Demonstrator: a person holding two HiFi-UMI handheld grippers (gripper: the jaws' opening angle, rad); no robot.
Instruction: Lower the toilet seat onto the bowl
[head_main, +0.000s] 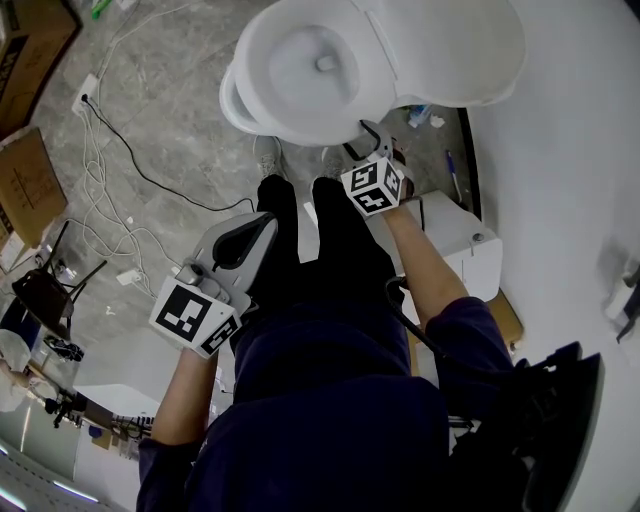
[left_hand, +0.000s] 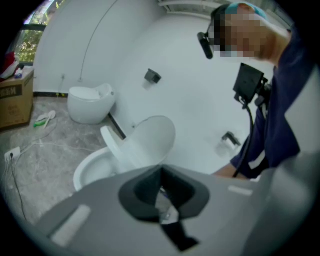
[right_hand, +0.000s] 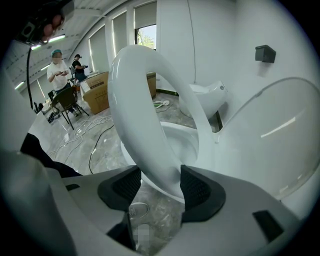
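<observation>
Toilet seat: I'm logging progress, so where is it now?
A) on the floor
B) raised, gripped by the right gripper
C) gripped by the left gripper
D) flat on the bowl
B: the right gripper view shows the toilet seat raised off the bowl, its rim pinched by the right gripper.

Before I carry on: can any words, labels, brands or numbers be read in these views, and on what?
No text can be read in full.
Brown cardboard box by the wall, left gripper view: dark print, too blurred to read.
Brown cardboard boxes on the floor, head view: any print is too small to read.
Black-and-white marker cubes: square code patterns only, no words.
White toilet bowl: no brand mark shows.
</observation>
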